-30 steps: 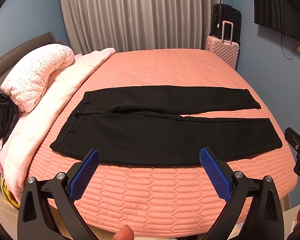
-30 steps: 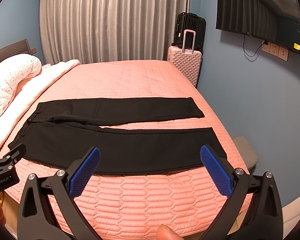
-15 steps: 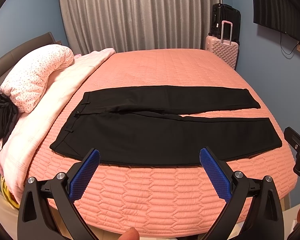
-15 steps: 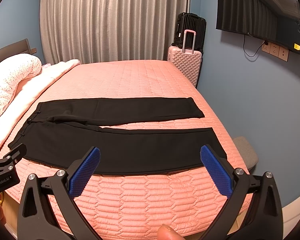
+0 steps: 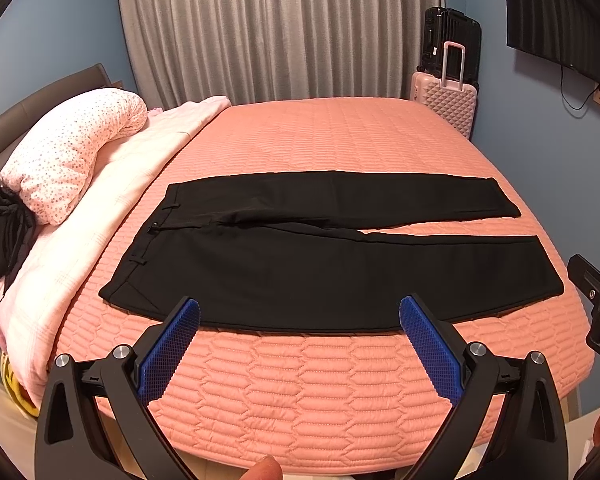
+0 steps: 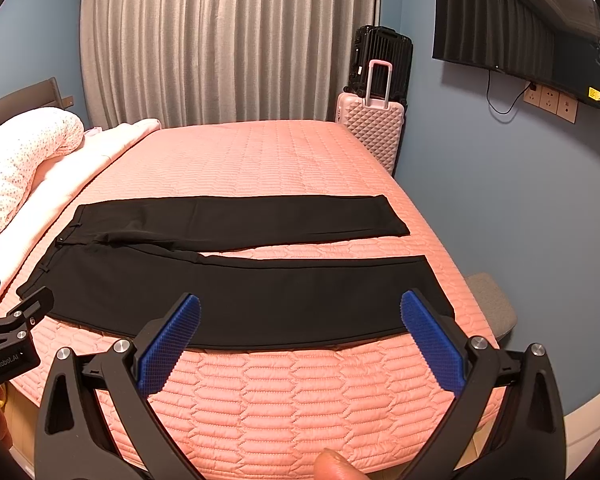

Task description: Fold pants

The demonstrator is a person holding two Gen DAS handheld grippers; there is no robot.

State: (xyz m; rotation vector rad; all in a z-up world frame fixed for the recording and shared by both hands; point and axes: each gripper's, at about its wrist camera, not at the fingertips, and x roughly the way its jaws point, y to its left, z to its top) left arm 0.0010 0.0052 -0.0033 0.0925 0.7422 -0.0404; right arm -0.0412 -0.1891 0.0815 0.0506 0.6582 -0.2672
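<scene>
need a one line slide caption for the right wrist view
Open right gripper hovers at the edge of the pink bed, facing black pants laid flat with legs apart, not yet folded.

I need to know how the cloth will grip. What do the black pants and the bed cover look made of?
The black pants look like a smooth, matte woven fabric, perhaps a polyester blend: they lie flat with crisp edges. The bed cover looks like padded quilted fabric with a slight sheen; stitched elongated cells puff up across it.

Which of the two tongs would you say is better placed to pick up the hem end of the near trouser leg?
Right. The right tongs hang open with the near leg's hem just ahead, while the left tongs face the waistband end of the pants.
</scene>
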